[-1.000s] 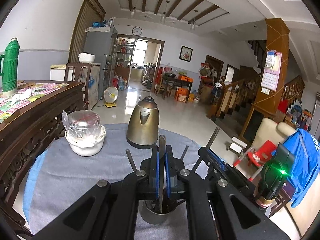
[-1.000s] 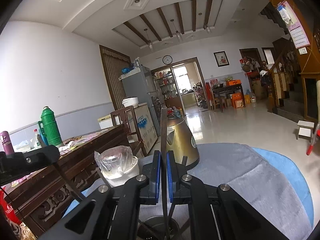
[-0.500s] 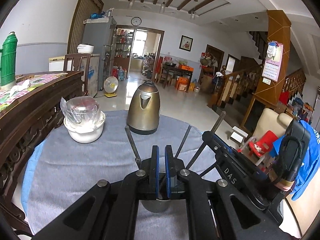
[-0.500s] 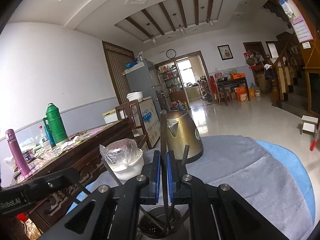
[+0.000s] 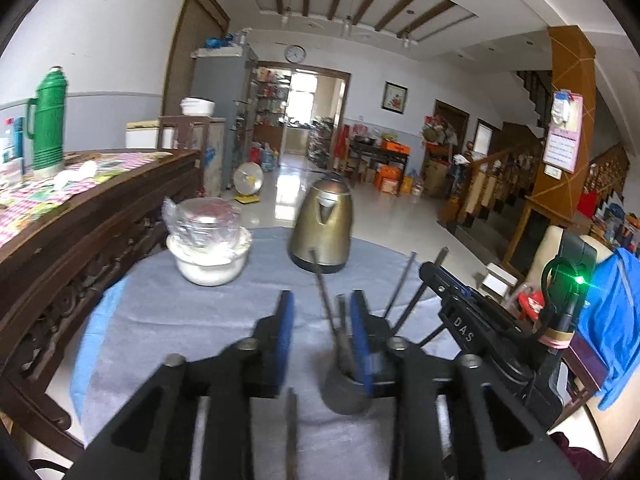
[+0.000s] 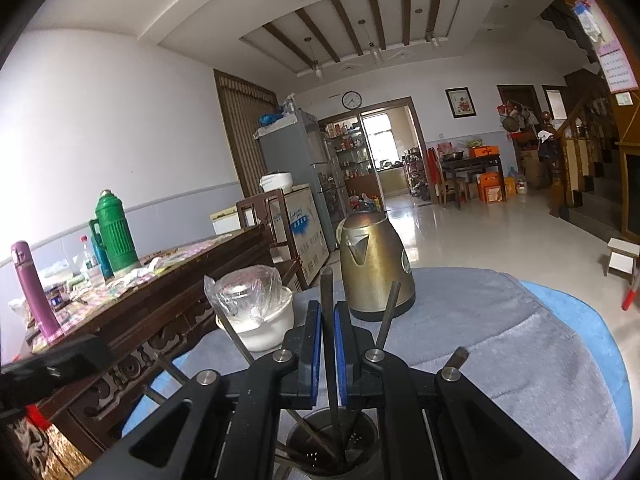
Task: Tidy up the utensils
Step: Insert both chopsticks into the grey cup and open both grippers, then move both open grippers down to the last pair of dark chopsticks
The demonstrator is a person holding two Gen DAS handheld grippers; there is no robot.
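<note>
left gripper (image 5: 322, 338) has slid left, fingers spreading, nothing pinched; right gripper (image 6: 327, 350) pinching a utensil (image 6: 327, 300) over the cup (image 6: 334, 446); letting go tilted could tip it

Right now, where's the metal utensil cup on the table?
The utensil cup stands on the grey tablecloth at the near edge, directly below the right gripper, nearer than the brass kettle and the white bowl.

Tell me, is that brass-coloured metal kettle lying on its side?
No, the brass-coloured metal kettle stands upright on the grey tablecloth.
</note>
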